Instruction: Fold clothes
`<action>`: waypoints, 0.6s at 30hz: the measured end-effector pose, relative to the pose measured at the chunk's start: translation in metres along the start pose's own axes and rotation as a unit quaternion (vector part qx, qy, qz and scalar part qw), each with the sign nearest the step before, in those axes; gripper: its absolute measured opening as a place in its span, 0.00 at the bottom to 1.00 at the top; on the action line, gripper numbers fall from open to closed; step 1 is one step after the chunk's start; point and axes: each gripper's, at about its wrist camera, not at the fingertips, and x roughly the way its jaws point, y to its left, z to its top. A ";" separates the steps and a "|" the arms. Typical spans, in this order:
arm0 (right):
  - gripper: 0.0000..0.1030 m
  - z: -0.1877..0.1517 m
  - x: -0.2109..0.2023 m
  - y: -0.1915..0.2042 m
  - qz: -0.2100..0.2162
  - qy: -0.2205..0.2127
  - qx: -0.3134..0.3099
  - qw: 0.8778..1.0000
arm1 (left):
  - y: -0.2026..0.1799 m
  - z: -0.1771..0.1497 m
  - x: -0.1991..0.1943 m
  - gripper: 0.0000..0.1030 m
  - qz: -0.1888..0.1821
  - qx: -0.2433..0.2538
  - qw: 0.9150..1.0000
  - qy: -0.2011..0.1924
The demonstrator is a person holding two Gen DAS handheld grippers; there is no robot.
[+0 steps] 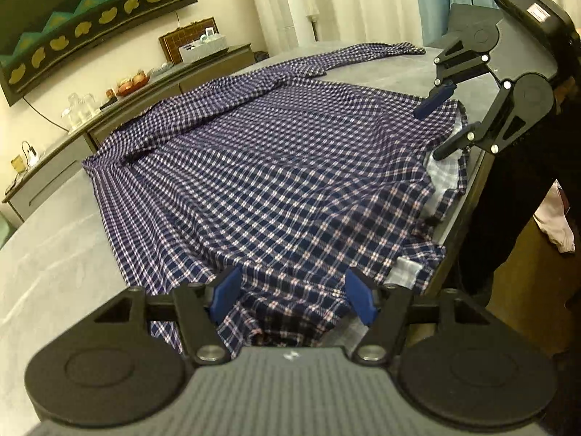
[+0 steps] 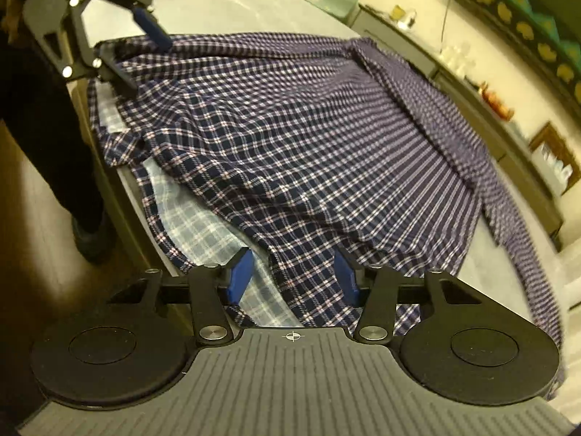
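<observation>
No words, brand names or numbers can be read. The right gripper (image 1: 439, 129) carries a small white and red label (image 1: 536, 12) on its black housing, too small and blurred to make out. Its own camera shows a white crosshair mark (image 2: 291, 336) on the grey ribbed body.

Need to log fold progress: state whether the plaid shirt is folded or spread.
Mostly spread: the plaid shirt lies open across the table, one sleeve stretched out; only its near edge is turned back.
</observation>
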 end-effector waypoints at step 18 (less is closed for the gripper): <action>0.37 -0.028 -0.051 -0.070 0.103 0.034 0.041 0.993 | 0.037 0.013 -0.030 0.57 -0.043 -0.066 0.996 -0.049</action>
